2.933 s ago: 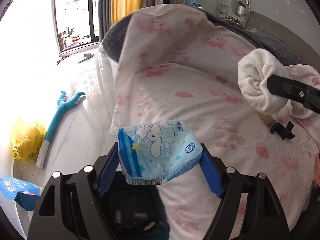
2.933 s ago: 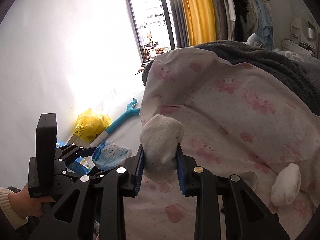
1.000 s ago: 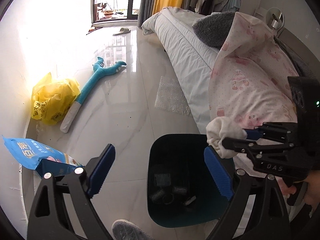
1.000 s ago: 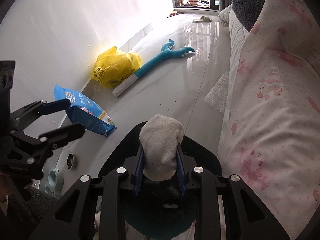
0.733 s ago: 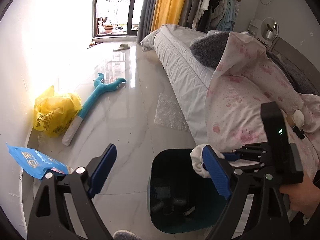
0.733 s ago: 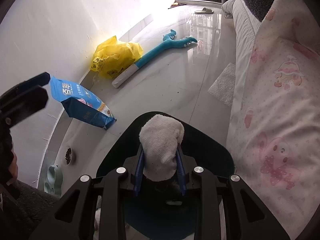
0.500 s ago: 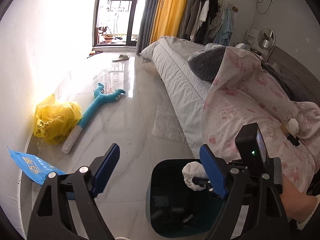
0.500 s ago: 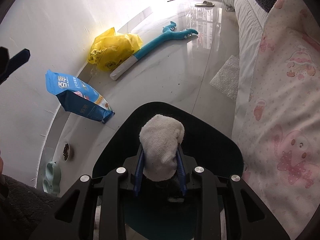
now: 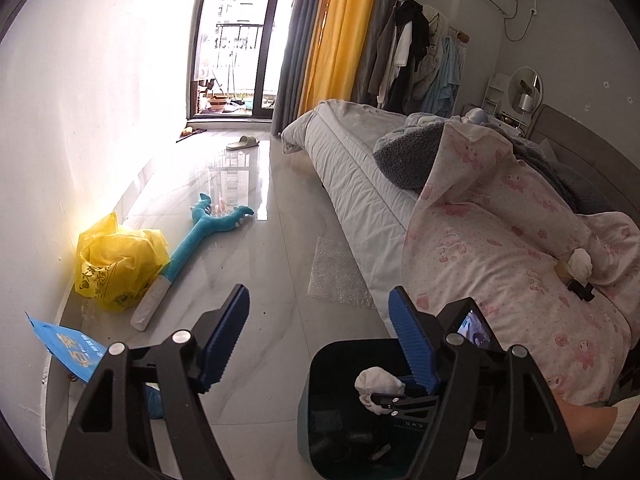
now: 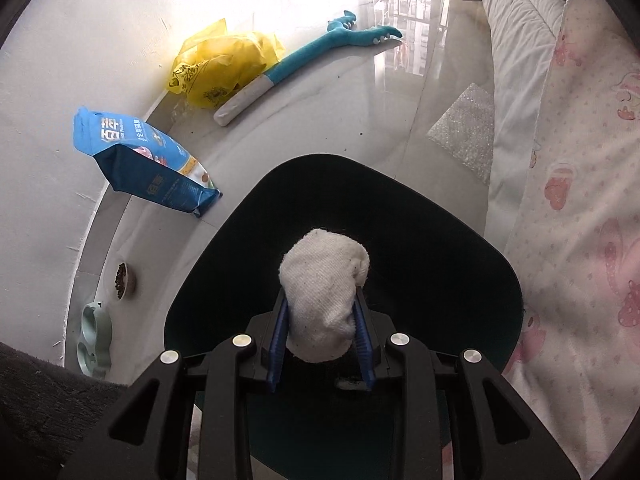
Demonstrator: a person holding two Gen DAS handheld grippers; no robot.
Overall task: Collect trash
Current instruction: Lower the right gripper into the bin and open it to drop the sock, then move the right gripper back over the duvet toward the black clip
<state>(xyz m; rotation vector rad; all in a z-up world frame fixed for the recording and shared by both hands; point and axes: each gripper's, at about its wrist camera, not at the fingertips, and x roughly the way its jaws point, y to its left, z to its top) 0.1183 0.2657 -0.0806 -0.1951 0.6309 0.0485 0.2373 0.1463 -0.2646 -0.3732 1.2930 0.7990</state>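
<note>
**Sock over the bin**

Right tongs (image 10: 320,334) are clamped on a white sock (image 10: 323,298), both blue pads pressed into its sides. It stands up out of the jaws, its rounded end poking past the fingertips. Straight below it gapes the dark bin (image 10: 420,216), so the sock hangs inside the rim's outline, pointing steeply down into it.

From my left wrist view, the same sock (image 9: 378,384) shows as a small white bundle over the bin (image 9: 320,364), just under and beside my left tongs' right pad. My right hand (image 9: 588,426) holds its tool at the lower right.

Left tongs (image 9: 320,334) hold nothing; their jaws are closing, still well apart, with only floor and bin rim between them.

Beside the bin on the floor sits a blue bag (image 10: 140,160) against the wall. Further off lie a yellow bag (image 10: 224,64) and a teal toy (image 10: 320,52). A pink quilt (image 10: 580,200) hangs on the bed to the right, touching the bin's edge. Another white bundle (image 9: 581,263) rests on the quilt, well apart from both tongs
</note>
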